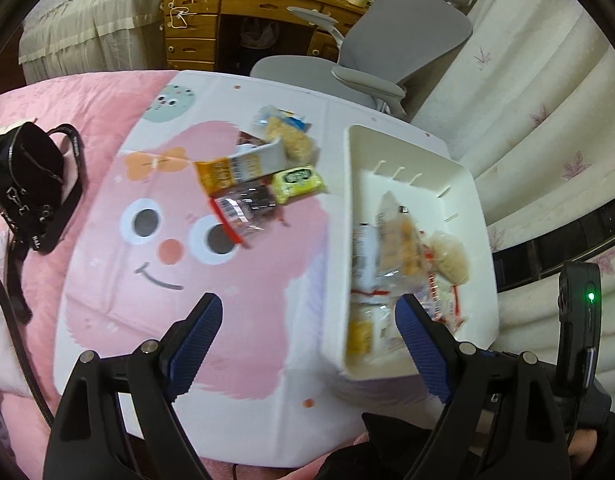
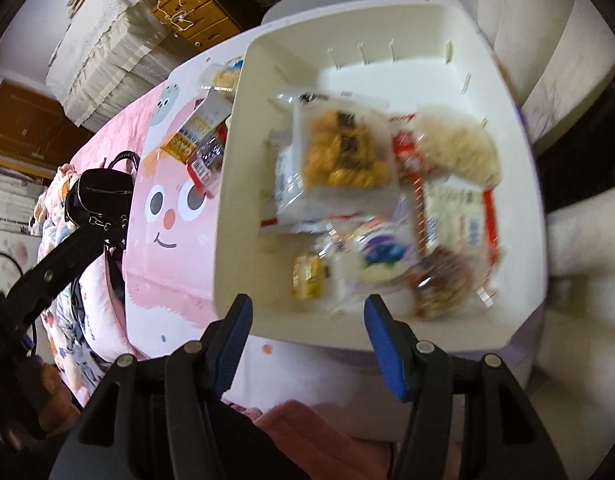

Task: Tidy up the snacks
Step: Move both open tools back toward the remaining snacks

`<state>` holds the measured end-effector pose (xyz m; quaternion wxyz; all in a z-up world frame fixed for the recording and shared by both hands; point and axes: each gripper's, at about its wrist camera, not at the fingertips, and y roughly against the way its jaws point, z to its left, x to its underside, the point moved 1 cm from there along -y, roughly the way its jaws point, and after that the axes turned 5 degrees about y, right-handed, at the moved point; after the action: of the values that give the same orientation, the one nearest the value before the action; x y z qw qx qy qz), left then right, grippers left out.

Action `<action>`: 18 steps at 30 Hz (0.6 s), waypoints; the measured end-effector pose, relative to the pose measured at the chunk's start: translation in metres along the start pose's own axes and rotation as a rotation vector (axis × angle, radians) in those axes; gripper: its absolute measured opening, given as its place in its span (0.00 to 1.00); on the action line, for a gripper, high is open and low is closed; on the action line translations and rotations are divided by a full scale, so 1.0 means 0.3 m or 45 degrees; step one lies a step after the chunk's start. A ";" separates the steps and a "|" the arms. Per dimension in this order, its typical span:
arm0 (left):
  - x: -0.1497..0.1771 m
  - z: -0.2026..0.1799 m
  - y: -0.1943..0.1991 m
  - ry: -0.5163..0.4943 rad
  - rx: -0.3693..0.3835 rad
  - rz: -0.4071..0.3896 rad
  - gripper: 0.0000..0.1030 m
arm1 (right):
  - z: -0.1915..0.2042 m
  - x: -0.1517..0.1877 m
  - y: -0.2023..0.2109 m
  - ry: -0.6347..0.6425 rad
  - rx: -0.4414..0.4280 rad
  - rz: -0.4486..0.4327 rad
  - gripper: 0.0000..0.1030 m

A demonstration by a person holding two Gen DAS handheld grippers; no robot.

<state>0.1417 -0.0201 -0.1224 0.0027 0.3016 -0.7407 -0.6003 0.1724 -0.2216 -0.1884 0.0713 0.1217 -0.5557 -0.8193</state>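
A loose pile of snack packets (image 1: 259, 176) lies on the table with the cartoon-face cover (image 1: 167, 280): a yellow-and-white pack, a green-yellow one and a clear pack with a red edge. To its right stands a white bin (image 1: 459, 184) with several packets (image 1: 399, 252) inside. My left gripper (image 1: 307, 316) hovers open over the table's near part, its right finger in front of the bin's near corner. My right gripper (image 2: 307, 304) is open and empty above the near rim of the bin (image 2: 235, 160). Below it lie a golden twisted-snack pack (image 2: 343, 148) and a small yellow packet (image 2: 307, 276).
A black bag (image 1: 27, 176) lies on the pink bedding left of the table. A grey office chair (image 1: 407, 40) and a wooden desk (image 1: 211, 20) stand behind the table. A pale patterned cover (image 1: 547, 140) fills the right side.
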 end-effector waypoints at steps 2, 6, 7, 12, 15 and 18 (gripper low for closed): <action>-0.001 0.050 0.017 -0.008 0.011 0.005 0.85 | 0.029 0.005 -0.014 -0.020 0.002 0.006 0.56; -0.020 0.138 0.048 -0.047 0.040 0.017 0.85 | 0.116 0.023 -0.038 -0.064 0.014 0.001 0.56; -0.030 0.164 0.058 -0.063 0.049 0.022 0.85 | 0.132 0.027 -0.041 -0.074 0.019 -0.004 0.56; -0.073 0.258 0.094 -0.145 0.083 0.031 0.85 | 0.263 0.038 -0.061 -0.145 0.040 -0.059 0.56; -0.105 0.319 0.107 -0.199 0.110 0.040 0.85 | 0.338 0.040 -0.073 -0.184 0.060 -0.103 0.56; -0.136 0.377 0.108 -0.261 0.135 0.055 0.85 | 0.407 0.039 -0.090 -0.220 0.074 -0.157 0.56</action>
<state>0.1192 0.1018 -0.1105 -0.0761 0.2222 -0.7741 -0.5879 0.1277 -0.1055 -0.1718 -0.0309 0.0865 -0.5749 -0.8131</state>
